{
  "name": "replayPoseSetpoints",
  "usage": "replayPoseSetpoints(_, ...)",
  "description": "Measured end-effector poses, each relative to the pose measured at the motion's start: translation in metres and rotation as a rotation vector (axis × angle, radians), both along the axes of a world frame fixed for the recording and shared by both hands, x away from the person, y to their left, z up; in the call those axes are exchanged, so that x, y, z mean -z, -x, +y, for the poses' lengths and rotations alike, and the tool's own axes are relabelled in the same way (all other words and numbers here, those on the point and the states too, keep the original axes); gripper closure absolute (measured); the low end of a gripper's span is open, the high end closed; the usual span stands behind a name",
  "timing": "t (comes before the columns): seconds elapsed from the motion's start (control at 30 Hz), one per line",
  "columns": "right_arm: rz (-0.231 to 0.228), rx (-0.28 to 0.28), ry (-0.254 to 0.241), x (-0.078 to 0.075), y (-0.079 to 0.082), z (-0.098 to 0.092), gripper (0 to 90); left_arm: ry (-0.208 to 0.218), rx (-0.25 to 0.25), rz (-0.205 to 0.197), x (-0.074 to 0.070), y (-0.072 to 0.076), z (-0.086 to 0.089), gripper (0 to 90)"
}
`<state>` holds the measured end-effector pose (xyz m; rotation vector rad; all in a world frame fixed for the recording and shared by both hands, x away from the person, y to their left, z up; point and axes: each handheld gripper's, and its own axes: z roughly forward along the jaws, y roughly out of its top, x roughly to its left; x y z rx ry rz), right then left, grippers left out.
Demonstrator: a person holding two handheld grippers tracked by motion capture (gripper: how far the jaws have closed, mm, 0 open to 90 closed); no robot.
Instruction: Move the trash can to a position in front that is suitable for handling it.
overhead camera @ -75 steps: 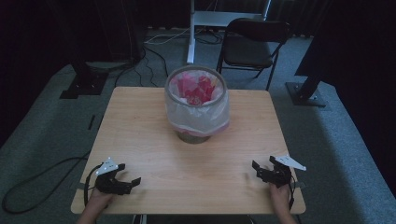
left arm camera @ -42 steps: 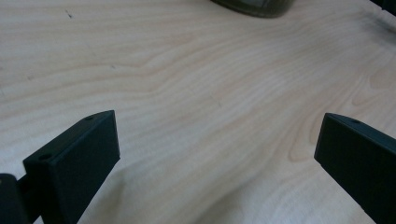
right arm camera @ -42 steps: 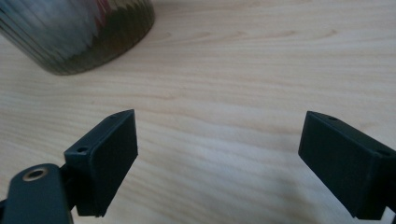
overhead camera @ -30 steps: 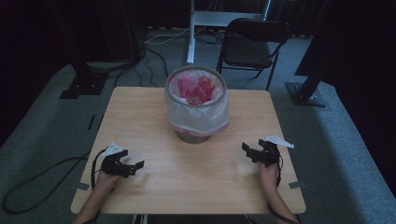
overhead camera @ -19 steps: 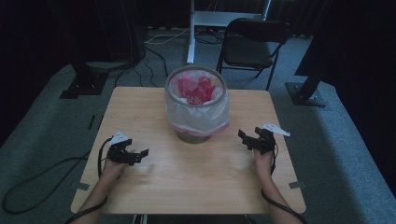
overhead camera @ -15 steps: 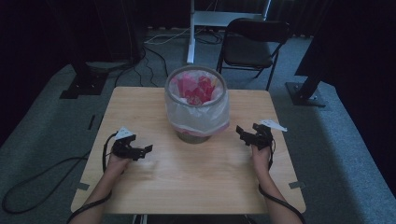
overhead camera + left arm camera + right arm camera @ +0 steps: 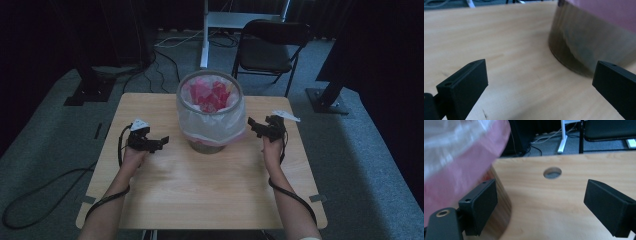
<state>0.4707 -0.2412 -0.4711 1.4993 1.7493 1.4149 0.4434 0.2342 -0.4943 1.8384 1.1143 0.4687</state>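
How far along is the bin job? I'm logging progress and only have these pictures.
Early. Done: both tongs are at the bin, the left tongs open beside its base, the right tongs open near the bag on the other side. In hand: closing in; neither is gripping anything yet. Left: presumably gripping the bag or bin, whose pink contents sit inside.

Dim room, grey carpet (image 7: 45, 150), black chair (image 7: 267, 47), wooden table (image 7: 200, 185)

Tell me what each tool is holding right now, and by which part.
Nothing is held. The left tool and right tool both stand open on either side of the lined bin, with only table showing between their jaws.
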Motion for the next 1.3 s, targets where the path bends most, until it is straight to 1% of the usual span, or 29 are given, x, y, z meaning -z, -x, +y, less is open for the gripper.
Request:
replayPoseSetpoints(0.07,-0.003,-0.002,0.008,-0.005,-0.008,0.004,11.1,0.004,-0.013,-0.005,-0.004,-0.007,-0.001,0.0)
replayPoseSetpoints(0.13,-0.006,-0.002,0.003,-0.011,-0.015,0.007,11.1,0.007,-0.023,-0.008,-0.008,-0.012,-0.002,0.0)
replayPoseSetpoints(0.2,-0.004,-0.013,0.012,-0.017,-0.022,0.011,11.1,-0.004,-0.029,-0.021,-0.012,-0.017,-0.005,0.0)
replayPoseSetpoints(0.27,0.002,-0.023,0.036,-0.022,-0.030,0.015,11.1,-0.007,-0.031,-0.009,-0.014,-0.022,-0.008,0.0)
replayPoseSetpoints(0.3,0.003,-0.029,0.037,-0.024,-0.033,0.017,11.1,-0.016,-0.035,-0.007,-0.015,-0.025,-0.009,0.0)
replayPoseSetpoints(0.33,0.003,-0.032,0.028,-0.026,-0.036,0.019,11.1,-0.023,-0.035,-0.002,-0.015,-0.029,-0.011,0.0)
replayPoseSetpoints(0.37,0.005,-0.035,0.029,-0.027,-0.038,0.020,11.1,-0.020,-0.032,0.008,-0.016,-0.032,-0.012,0.0)
replayPoseSetpoints(0.43,-0.001,-0.026,0.008,-0.029,-0.042,0.022,11.1,-0.029,-0.032,0.011,-0.018,-0.037,-0.016,0.0)
replayPoseSetpoints(0.47,0.005,-0.024,0.000,-0.031,-0.045,0.023,11.1,-0.024,-0.025,0.013,-0.019,-0.039,-0.018,0.0)
replayPoseSetpoints(0.5,0.007,-0.025,0.003,-0.032,-0.047,0.025,11.1,-0.023,-0.028,0.010,-0.021,-0.041,-0.020,0.0)
replayPoseSetpoints(0.53,0.003,-0.025,0.016,-0.033,-0.049,0.027,11.1,-0.016,-0.030,0.002,-0.022,-0.042,-0.022,0.0)
replayPoseSetpoints(0.57,0.004,-0.024,0.033,-0.035,-0.050,0.029,11.1,-0.009,-0.029,0.004,-0.024,-0.043,-0.023,0.0)
replayPoseSetpoints(0.7,0.004,-0.034,0.070,-0.039,-0.057,0.036,11.1,-0.014,-0.034,-0.007,-0.030,-0.047,-0.029,0.0)
replayPoseSetpoints(0.77,0.010,-0.039,0.050,-0.039,-0.062,0.039,11.1,0.006,-0.031,-0.010,-0.033,-0.049,-0.031,0.0)
replayPoseSetpoints(0.8,0.017,-0.043,0.045,-0.038,-0.064,0.039,11.1,0.003,-0.035,-0.012,-0.034,-0.050,-0.032,0.0)
replayPoseSetpoints(0.87,0.024,-0.047,0.053,-0.038,-0.066,0.042,12.3,0.008,-0.034,-0.012,-0.036,-0.052,-0.034,0.0)
replayPoseSetpoints(0.9,0.028,-0.048,0.046,-0.038,-0.067,0.042,12.2,0.004,-0.035,-0.011,-0.036,-0.052,-0.035,0.0)
replayPoseSetpoints(0.97,0.033,-0.059,0.017,-0.039,-0.069,0.041,12.3,0.006,-0.031,-0.015,-0.038,-0.053,-0.039,0.0)
replayPoseSetpoints(1.03,0.023,-0.087,-0.017,-0.040,-0.070,0.039,12.7,0.007,-0.016,-0.024,-0.040,-0.053,-0.043,0.0)
replayPoseSetpoints(1.1,0.030,-0.104,-0.011,-0.041,-0.071,0.038,12.5,-0.002,-0.013,-0.024,-0.041,-0.054,-0.045,0.0)
replayPoseSetpoints(1.17,0.045,-0.122,-0.015,-0.041,-0.072,0.036,12.3,0.005,-0.020,-0.018,-0.041,-0.055,-0.045,0.0)
replayPoseSetpoints(1.3,0.057,-0.126,-0.008,-0.042,-0.072,0.036,12.9,0.002,-0.022,-0.020,-0.042,-0.055,-0.046,0.0)
